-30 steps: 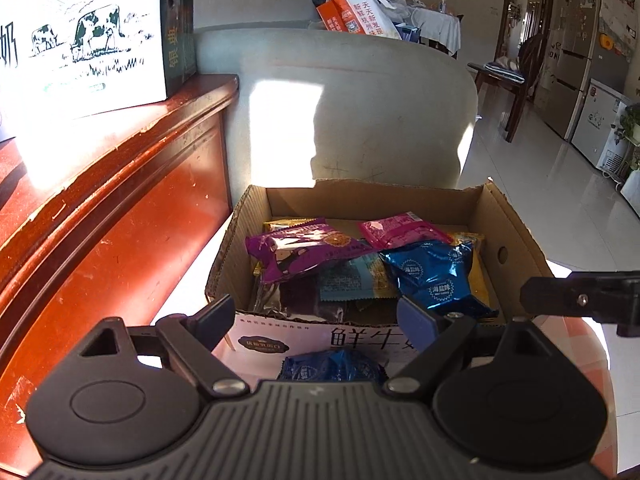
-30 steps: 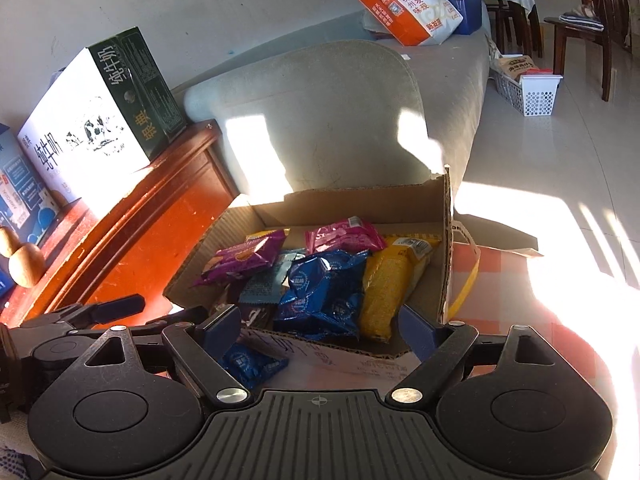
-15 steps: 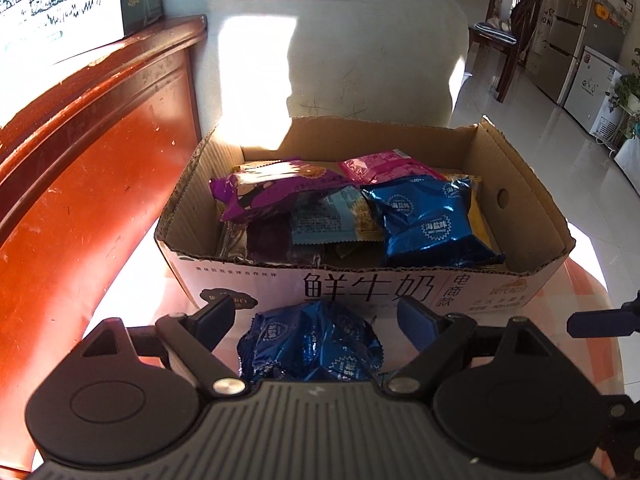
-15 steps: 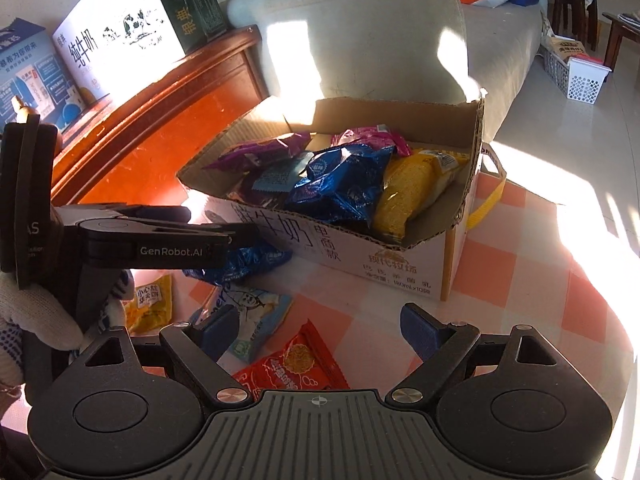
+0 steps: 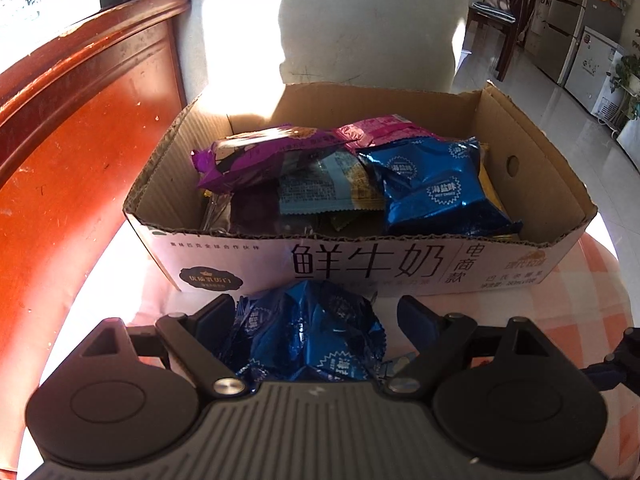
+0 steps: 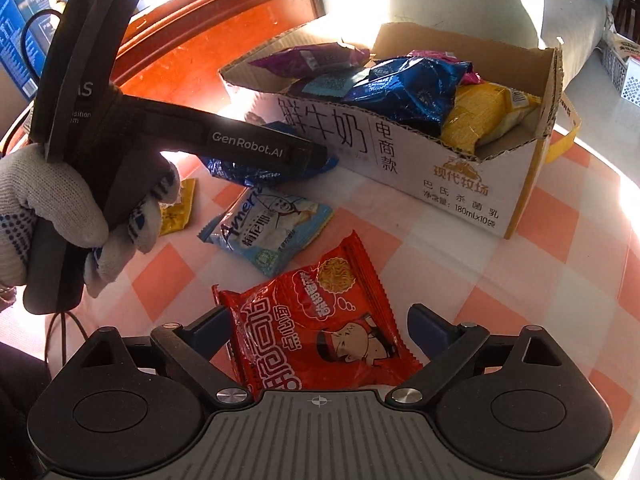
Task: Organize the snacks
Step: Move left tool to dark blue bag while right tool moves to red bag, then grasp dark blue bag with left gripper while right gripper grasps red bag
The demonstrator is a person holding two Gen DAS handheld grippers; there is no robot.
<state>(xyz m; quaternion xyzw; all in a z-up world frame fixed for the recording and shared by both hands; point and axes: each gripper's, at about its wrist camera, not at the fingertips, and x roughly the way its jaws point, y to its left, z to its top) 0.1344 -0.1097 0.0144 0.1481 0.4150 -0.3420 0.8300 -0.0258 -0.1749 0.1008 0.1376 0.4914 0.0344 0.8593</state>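
Left gripper (image 5: pixel 316 312) low over the checked tablecloth (image 6: pixel 472 264), jaws apart, straddling a crumpled blue foil packet (image 5: pixel 308 336) that lies just in front of the near wall of the cardboard box (image 5: pixel 360 268). Left pad close against the packet's left edge; the right pad stands clear of it, so no grip yet. Right gripper (image 6: pixel 320 324) likewise wide apart, set either side of the red noodle packet (image 6: pixel 320 332) on the cloth, not closed on it. Box already well filled: purple packet (image 5: pixel 256 156), another blue packet (image 5: pixel 432 188), a yellow bag (image 6: pixel 484 116) at the right end. Still loose on the table: a pale blue packet (image 6: pixel 268 228) and a small yellow sachet (image 6: pixel 176 212), both between the two grippers. Risks, as judged: foil is slick and puffy, so a pinch at the edge could squirt the blue packet forward under the box wall; lifting straight ahead would catch the torn cardboard rim. The grippers work near each other, and the left one's body crosses above the loose packets, so a sideways swing could collide. Open room lies to the right of the box and over its top; a red wooden cabinet (image 5: pixel 80 152) hems the left side.
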